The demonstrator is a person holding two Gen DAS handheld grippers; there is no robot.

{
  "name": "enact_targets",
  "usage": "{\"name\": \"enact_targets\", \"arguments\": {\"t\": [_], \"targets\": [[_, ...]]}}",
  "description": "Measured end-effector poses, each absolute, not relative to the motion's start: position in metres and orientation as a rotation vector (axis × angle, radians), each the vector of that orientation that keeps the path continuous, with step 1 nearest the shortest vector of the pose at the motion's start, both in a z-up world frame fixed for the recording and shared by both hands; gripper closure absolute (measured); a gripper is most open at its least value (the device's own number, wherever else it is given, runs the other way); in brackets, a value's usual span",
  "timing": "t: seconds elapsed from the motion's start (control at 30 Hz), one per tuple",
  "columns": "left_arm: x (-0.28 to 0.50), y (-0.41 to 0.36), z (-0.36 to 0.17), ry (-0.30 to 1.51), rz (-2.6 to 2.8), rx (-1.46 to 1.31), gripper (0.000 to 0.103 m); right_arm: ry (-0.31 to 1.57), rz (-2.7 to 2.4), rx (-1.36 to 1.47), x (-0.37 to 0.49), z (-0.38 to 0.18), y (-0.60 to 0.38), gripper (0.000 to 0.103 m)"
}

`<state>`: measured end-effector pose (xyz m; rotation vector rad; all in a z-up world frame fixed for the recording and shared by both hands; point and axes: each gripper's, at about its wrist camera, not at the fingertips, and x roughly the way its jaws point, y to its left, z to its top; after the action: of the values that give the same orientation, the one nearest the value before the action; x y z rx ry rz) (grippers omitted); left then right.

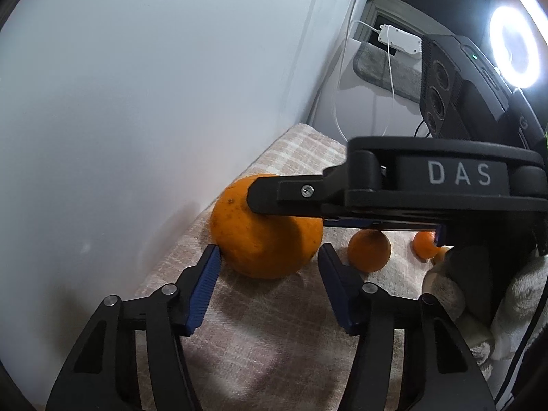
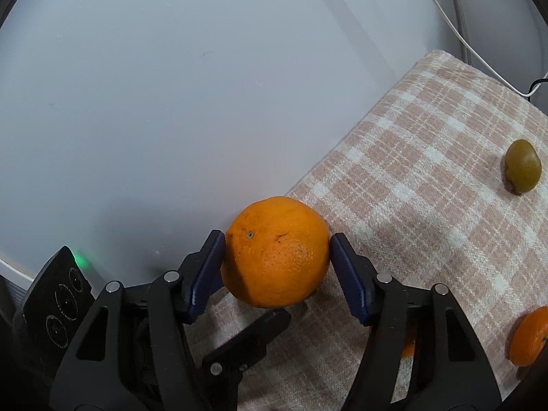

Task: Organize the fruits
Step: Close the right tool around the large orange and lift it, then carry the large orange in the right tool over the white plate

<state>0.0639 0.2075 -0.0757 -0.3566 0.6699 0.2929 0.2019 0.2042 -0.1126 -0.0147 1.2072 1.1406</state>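
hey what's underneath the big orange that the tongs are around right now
The big orange sits on the pink checked cloth, between the right tongs. The left tongs reach toward it. The contact spot beneath is hidden by the fruit itself.

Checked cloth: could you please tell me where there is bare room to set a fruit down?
Free: the cloth between the big orange and the green fruit. Crowded: the wall edge, where both hand-held grippers meet at the big orange.
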Motion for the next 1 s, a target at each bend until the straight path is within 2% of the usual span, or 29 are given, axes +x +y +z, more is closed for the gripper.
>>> {"name": "enact_targets", "arguments": {"t": [0.63, 1.0], "targets": [[0.033, 0.165, -0.043, 0.603, 0.252, -0.286, 0.048, 1.126, 1.118, 0.010, 0.193, -0.062, 0.136, 0.038], [0.019, 0.121, -0.015, 0.570, 0.176, -0.233, 0.048, 1.048, 1.080, 0.033, 0.160, -0.021, 0.078, 0.038]]}}
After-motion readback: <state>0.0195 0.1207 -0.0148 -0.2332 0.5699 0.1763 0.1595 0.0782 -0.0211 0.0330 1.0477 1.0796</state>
